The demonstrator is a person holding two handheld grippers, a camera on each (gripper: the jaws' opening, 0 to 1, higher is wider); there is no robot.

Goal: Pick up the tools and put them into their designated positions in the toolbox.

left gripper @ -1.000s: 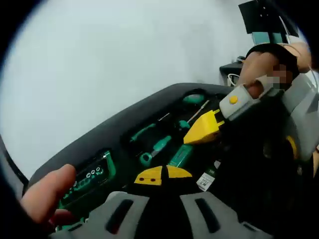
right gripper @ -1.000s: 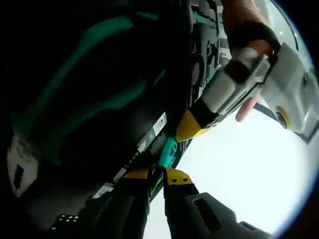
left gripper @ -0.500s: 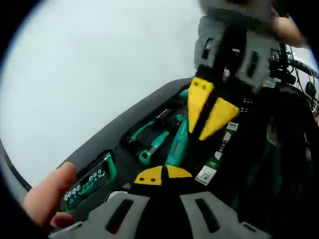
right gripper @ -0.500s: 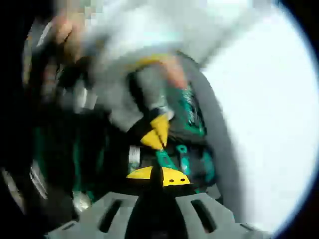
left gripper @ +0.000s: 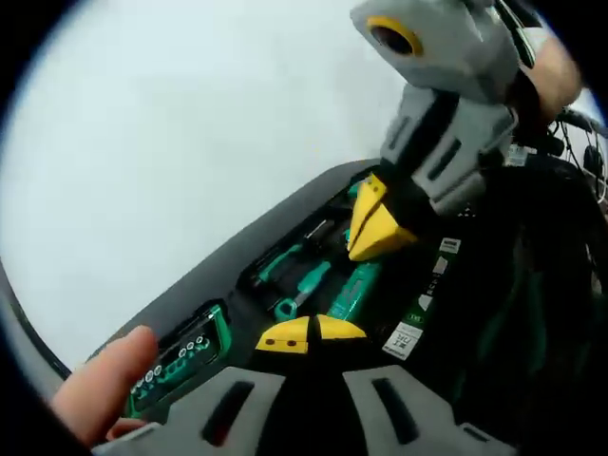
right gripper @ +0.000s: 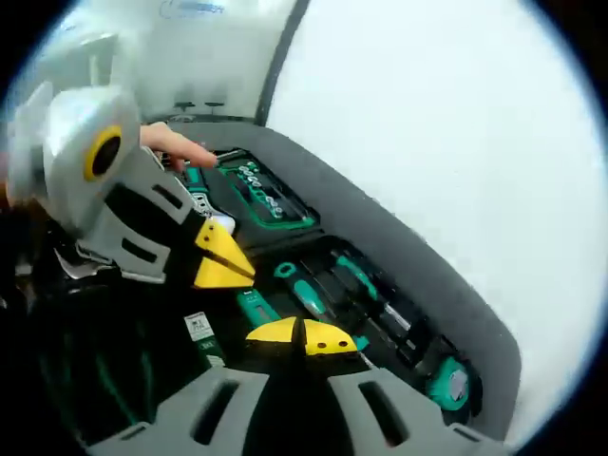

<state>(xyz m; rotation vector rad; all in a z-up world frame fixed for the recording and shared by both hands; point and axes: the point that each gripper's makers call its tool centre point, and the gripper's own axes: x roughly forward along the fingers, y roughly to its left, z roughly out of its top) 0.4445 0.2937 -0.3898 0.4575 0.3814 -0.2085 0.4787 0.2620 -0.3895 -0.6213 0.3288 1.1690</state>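
Left gripper view: both grippers over the open toolbox (left gripper: 204,275), jaws closed, no tool seen between either pair.

A hand (left gripper: 100,385) lies left of the left gripper (left gripper: 309,334); a bit set (left gripper: 180,356) sits just beyond it. Ahead of the closed tips lie green-handled tools (left gripper: 304,275) in their slots. The right gripper (left gripper: 375,223) enters from the right, closed above them. Judged step: between placements. Next move requires locating a remaining loose tool, opening the jaws, and aligning with it.

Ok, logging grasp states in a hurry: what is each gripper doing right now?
Left gripper: shut, nothing visibly between its tips.
Right gripper: shut, nothing visibly between its tips.
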